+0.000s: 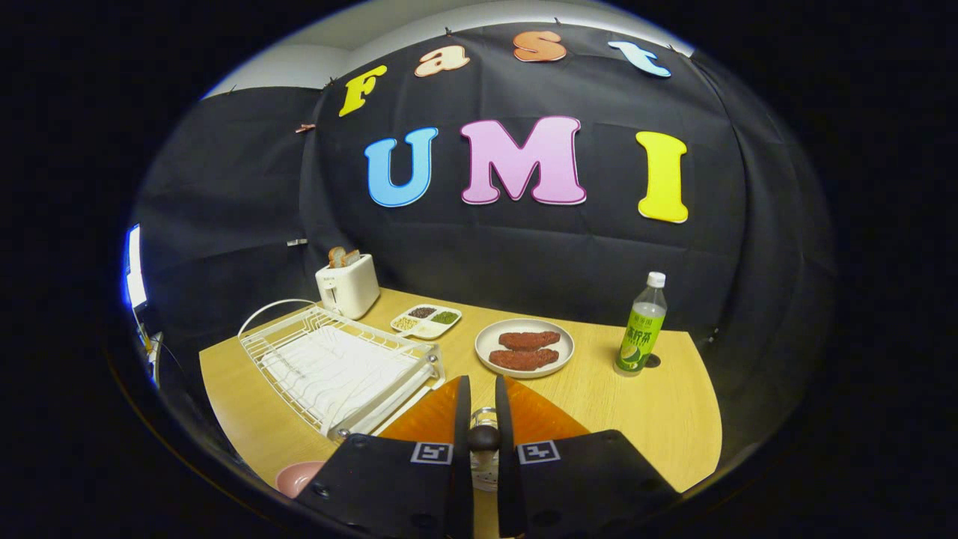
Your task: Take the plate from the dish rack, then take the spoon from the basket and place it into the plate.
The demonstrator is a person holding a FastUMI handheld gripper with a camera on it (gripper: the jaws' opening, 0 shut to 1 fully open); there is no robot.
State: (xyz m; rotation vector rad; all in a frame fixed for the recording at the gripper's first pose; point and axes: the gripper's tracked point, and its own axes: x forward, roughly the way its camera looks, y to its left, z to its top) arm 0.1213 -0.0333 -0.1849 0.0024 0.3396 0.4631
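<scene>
My gripper [479, 389] is shut on the spoon [484, 436], a thin piece with a dark rounded part and a shiny bit above it, pinched between the two black fingers [462, 419]. Under and just ahead of the fingertips an orange-brown plate [542, 419] lies flat on the wooden table, showing on both sides of the fingers. The spoon hangs over this plate; whether it touches the plate is hidden by the fingers. The white wire dish rack [337, 367] stands to the left of the plate with nothing in its slots.
Beyond the plate sit a white plate with two brown patties [525, 348], a sectioned white dish of grains [426, 320], a white toaster with bread [347, 284] and a green bottle [641, 329] to the right. A pink bowl [298, 476] lies beside my left finger.
</scene>
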